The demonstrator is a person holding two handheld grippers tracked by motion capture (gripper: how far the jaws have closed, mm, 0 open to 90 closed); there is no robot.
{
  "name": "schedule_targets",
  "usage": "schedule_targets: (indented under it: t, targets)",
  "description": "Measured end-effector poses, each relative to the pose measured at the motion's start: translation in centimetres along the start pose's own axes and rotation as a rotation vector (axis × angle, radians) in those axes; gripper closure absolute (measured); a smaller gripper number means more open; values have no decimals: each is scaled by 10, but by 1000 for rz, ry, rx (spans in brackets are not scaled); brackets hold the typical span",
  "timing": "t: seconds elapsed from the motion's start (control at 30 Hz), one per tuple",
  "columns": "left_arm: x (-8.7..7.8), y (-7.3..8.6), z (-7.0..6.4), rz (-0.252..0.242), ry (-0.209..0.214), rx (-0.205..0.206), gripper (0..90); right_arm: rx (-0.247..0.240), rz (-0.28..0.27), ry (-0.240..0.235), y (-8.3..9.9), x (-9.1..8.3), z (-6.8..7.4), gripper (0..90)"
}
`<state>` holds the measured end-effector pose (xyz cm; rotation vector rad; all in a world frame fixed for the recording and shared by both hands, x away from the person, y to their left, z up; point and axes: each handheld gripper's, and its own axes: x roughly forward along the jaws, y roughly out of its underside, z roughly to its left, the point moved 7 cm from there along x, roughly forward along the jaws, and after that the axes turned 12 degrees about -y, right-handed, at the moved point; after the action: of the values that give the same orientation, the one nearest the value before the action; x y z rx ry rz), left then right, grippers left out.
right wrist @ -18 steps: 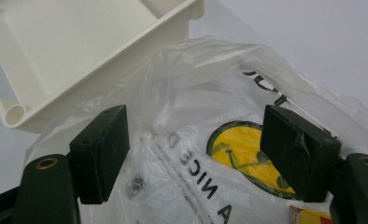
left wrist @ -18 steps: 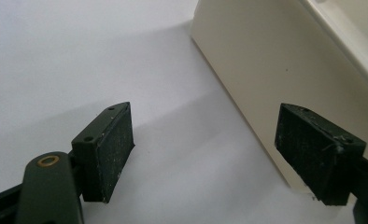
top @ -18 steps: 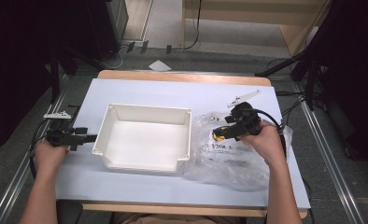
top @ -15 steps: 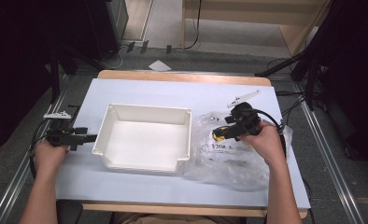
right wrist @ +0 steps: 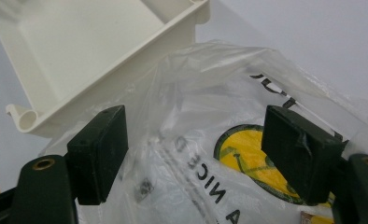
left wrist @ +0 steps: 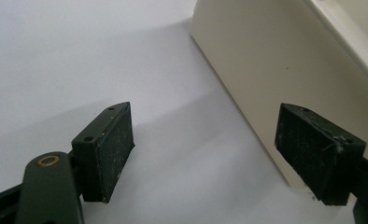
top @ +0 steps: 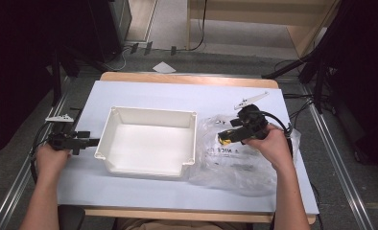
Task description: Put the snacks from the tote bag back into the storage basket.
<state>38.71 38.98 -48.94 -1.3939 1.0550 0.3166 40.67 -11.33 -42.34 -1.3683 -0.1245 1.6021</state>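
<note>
An empty cream plastic tray (top: 148, 141) sits mid-table on the white tabletop. To its right lies a clear plastic bag (top: 235, 158) printed with black letters and a yellow round logo (right wrist: 247, 151). My right gripper (top: 225, 137) hovers over the bag's top, open, its jaws either side of the crumpled plastic (right wrist: 196, 154) with nothing pinched. The tray's rolled corner (right wrist: 25, 119) lies just beyond. My left gripper (top: 93, 142) rests at the tray's left wall (left wrist: 285, 79), open, with only bare table between its pads (left wrist: 114, 144).
The white sheet covers a wooden table (top: 187, 79) whose back edge shows. Metal rails (top: 338, 158) run along both sides, with cables on the floor behind. Bare tabletop lies in front of and behind the tray.
</note>
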Motion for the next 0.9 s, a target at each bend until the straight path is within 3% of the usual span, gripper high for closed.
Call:
schedule_targets:
  t: [0.17, 0.9]
  targets:
    - [0, 0, 0, -2, 0, -1, 208, -16, 3, -3, -1, 1, 2, 230]
    - [0, -1, -1, -4, -3, 4, 207, -3, 24, 21, 1, -1, 0, 267]
